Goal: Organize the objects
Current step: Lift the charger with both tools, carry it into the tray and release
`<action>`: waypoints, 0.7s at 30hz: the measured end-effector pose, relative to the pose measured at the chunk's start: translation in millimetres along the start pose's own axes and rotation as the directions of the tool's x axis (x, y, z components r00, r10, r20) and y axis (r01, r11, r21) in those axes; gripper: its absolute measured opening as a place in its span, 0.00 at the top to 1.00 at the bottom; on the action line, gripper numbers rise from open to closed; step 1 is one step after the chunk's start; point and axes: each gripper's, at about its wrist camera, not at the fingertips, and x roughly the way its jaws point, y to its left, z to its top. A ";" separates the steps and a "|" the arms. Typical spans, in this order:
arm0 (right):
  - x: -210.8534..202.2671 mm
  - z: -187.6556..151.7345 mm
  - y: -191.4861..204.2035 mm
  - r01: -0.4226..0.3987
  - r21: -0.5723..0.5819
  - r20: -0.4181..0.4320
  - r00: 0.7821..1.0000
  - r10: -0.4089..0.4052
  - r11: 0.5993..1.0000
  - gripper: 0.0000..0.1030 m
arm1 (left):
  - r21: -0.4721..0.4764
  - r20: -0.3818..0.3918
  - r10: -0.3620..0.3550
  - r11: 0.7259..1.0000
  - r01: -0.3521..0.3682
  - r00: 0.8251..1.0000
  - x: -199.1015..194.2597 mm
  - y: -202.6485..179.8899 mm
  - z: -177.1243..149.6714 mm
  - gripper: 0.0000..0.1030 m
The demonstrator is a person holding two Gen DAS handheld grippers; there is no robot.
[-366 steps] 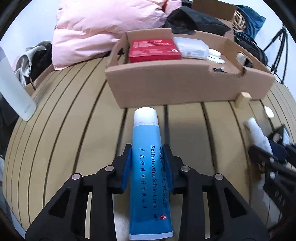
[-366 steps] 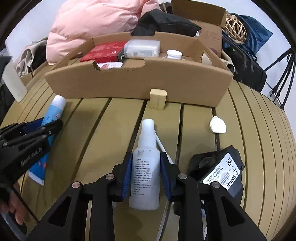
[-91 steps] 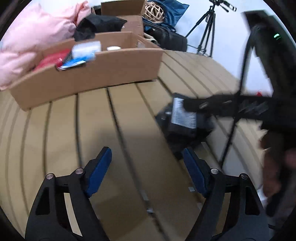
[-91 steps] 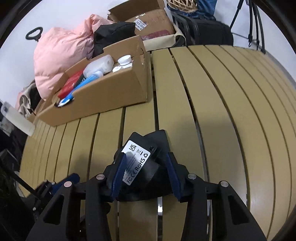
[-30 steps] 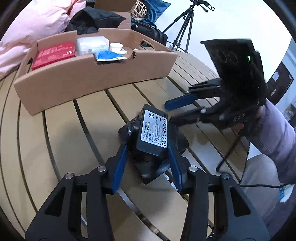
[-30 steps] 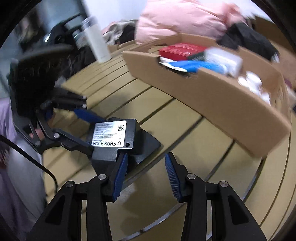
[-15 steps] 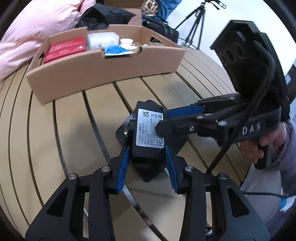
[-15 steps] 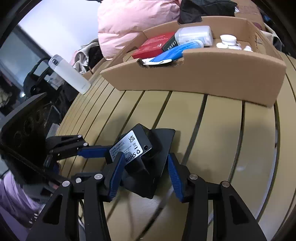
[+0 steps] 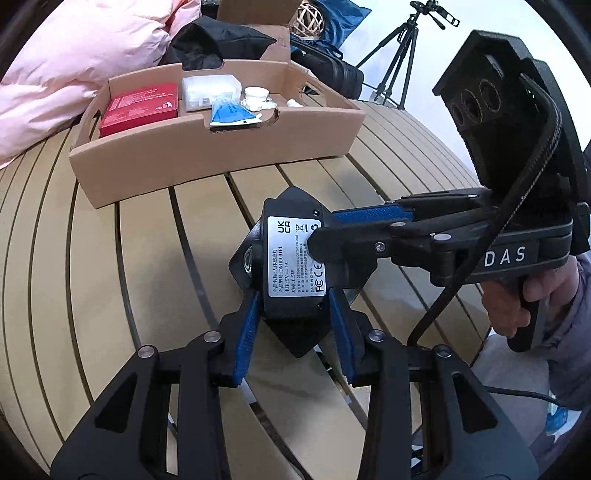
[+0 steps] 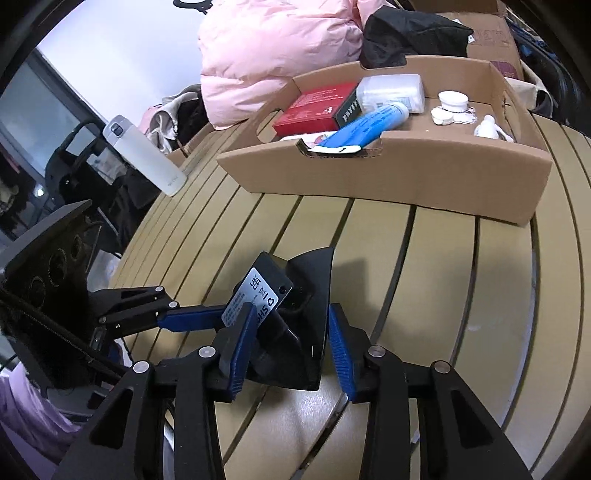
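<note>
A black gadget with a white label (image 9: 284, 258) lies on the slatted wooden table (image 9: 147, 258); it also shows in the right wrist view (image 10: 291, 317). My left gripper (image 9: 291, 321) is shut on the black gadget, its blue pads against both sides. My right gripper (image 10: 291, 339) straddles the gadget from the other side with its jaws apart and a gap at the right pad. A cardboard tray (image 9: 221, 155) behind holds a red box (image 9: 140, 107), a blue tube (image 10: 369, 125) and a clear box (image 9: 208, 90).
A white flask (image 10: 144, 155) lies at the table's left edge. A pink jacket (image 10: 266, 48) and black bag (image 10: 410, 29) sit behind the tray. A tripod (image 9: 402, 62) stands past the table's far right.
My left gripper has closed on the black gadget and drawn it nearer. My right gripper has swung round to straddle it from the opposite side.
</note>
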 end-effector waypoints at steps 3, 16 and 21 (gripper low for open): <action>-7.5 -1.2 -0.1 -0.009 0.007 0.015 1.000 0.009 1.000 0.59 | -0.024 0.028 -0.025 0.999 0.026 0.999 -12.9 -0.4 5.2 0.67; -91.7 80.1 8.5 0.010 -0.027 0.134 0.991 -0.006 1.000 0.60 | 0.123 0.145 -0.029 0.992 0.011 0.989 -56.8 -21.0 123.8 0.67; -104.0 130.4 -23.6 0.030 0.002 0.134 0.991 -0.030 1.000 0.60 | 0.112 0.128 -0.056 0.993 0.042 0.990 -26.1 -16.8 173.8 0.67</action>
